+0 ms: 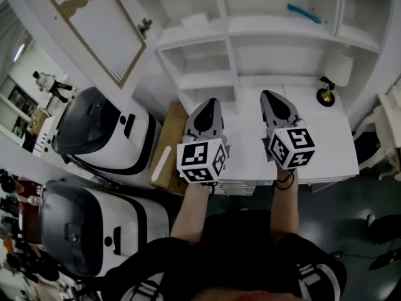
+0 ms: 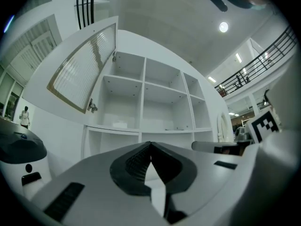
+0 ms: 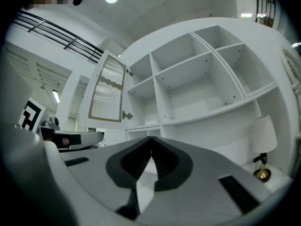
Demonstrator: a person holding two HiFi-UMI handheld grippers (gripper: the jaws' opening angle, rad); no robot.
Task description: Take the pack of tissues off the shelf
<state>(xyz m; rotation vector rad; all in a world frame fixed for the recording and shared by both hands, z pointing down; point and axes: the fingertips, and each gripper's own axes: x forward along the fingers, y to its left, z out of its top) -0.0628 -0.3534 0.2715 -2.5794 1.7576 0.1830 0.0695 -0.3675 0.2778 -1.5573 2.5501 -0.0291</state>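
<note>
Before the white shelf unit, left gripper and right gripper hang with jaws pressed together, holding nothing; the pack of tissues lies inside that unit's left column.

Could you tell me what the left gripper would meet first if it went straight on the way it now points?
Probably the white shelf unit, at the low open compartment just under its ledge. Nothing shows between it and the left gripper. The depth is unclear.
</note>
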